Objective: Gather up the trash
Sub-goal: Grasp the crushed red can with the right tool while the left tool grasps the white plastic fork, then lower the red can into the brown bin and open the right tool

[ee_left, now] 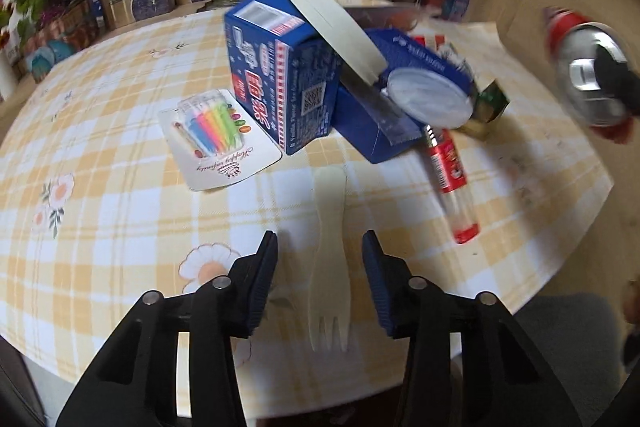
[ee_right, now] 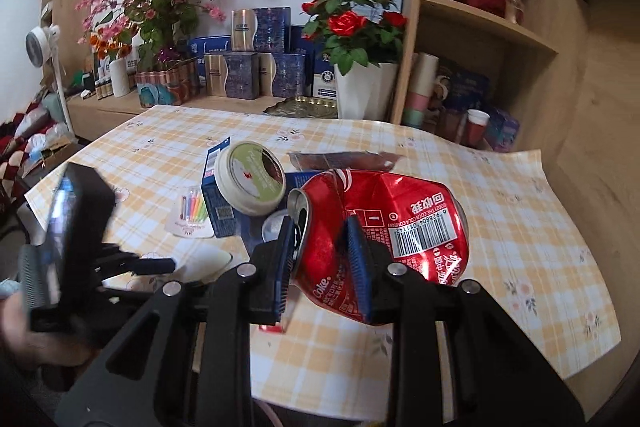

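One wooden fork (ee_left: 329,259) between spread left tongs (ee_left: 320,247), crushed can (ee_right: 376,235) pinched in right tongs (ee_right: 320,251)

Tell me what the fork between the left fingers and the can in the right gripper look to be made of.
Pale cream flat fork: likely wood or bamboo, matte, no shine; pressed fibre possible. Crushed red Coke can: thin metal, probably aluminium, glossy printed skin with sharp creases and bare silver rim, clamped in the right hand-held gripper.
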Motion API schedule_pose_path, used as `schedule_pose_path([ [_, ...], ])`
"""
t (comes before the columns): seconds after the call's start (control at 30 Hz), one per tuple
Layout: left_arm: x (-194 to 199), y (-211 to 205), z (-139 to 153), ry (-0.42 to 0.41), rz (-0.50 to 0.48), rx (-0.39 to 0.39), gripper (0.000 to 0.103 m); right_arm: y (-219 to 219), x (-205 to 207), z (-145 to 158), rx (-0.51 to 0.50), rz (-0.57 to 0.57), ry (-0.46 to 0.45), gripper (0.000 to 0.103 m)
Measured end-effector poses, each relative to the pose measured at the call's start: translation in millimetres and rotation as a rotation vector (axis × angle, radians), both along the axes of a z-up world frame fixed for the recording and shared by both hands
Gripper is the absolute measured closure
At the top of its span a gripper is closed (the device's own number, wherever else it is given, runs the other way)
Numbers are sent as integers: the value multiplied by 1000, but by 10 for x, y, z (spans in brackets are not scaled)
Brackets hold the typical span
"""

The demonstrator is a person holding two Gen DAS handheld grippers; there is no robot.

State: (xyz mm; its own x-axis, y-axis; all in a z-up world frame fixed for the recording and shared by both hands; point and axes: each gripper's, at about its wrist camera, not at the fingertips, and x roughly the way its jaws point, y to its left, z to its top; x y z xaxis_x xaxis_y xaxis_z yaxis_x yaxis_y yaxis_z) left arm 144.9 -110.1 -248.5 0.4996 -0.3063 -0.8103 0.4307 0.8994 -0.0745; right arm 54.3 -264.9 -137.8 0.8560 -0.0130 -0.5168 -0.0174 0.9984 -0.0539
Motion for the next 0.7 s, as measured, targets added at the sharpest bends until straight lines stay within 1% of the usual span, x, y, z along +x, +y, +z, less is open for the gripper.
schedule_pose_path([
  [0.03,-3,-24,-8,-16,-2,15,65,-22,-39,-1,1,1,5,74],
  [0.07,-5,-40,-20,-24,-5,36,74,-45,-82,-7,0,2,9,74],
  [0.1,-6,-55,-23,-31,-11,51,81,-57,-111,-15,0,3,12,74],
  [0.13,2,-48,-21,-24,-14,46,87,-72,-144,-23,-2,5,16,74],
  [0.2,11,8,-4,6,-8,17,87,-95,-196,-34,-1,8,24,74],
  [0.33,-121,120,98,19,-13,-35,88,-102,-321,-38,16,15,33,74],
  [0.57,-538,453,308,28,4,-92,88,20,-516,-65,54,66,59,74],
  [0.7,-814,681,387,31,15,-125,88,114,-621,-134,93,101,106,74],
])
